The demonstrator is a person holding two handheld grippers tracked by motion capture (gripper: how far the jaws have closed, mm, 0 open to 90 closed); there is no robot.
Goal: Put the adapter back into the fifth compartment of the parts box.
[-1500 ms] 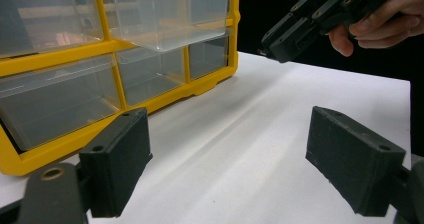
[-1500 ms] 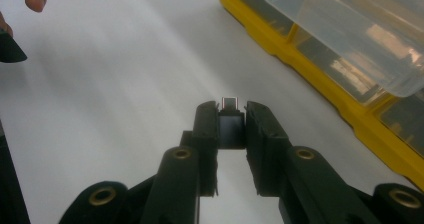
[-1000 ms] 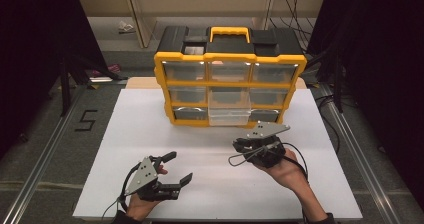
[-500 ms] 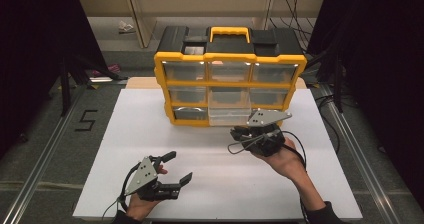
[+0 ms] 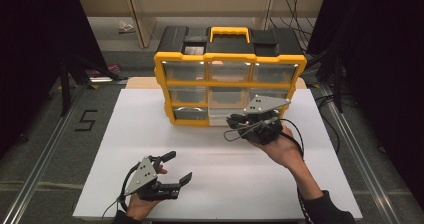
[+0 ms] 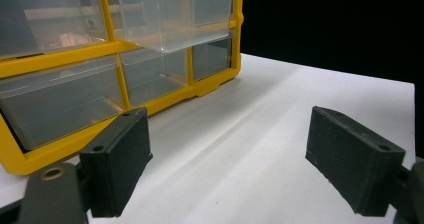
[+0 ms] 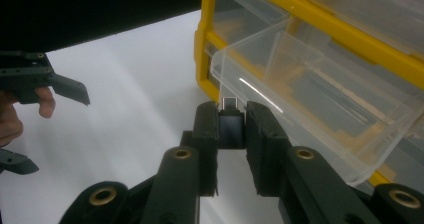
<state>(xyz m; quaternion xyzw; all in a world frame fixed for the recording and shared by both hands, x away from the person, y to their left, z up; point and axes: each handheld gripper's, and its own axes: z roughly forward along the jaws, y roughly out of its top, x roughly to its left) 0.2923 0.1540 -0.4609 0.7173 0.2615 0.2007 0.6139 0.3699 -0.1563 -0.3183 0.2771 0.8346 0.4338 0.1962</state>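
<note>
A yellow organizer (image 5: 230, 59) with clear drawers and a black top stands at the back middle of the white table (image 5: 150, 124). Its bottom middle drawer (image 7: 305, 84) is pulled out. My right gripper (image 7: 231, 118) is shut on a small black plug-like piece with a metal tip (image 7: 231, 129), held just in front of that drawer's near corner. In the high view, the right gripper (image 5: 235, 125) sits right at the organizer's lower front. My left gripper (image 5: 179, 166) rests near the table's front edge, open and with nothing between its jaws. The left gripper (image 6: 235, 154) faces the organizer (image 6: 60, 59).
A cable loops from the right gripper (image 5: 295, 134) across the table's right side. Metal rails (image 5: 40, 164) run along both sides of the table. White surface lies between the two grippers.
My right gripper has moved away from me and a little left, up to the organizer's pulled-out drawer, still holding the small piece. The left gripper has stayed put.
</note>
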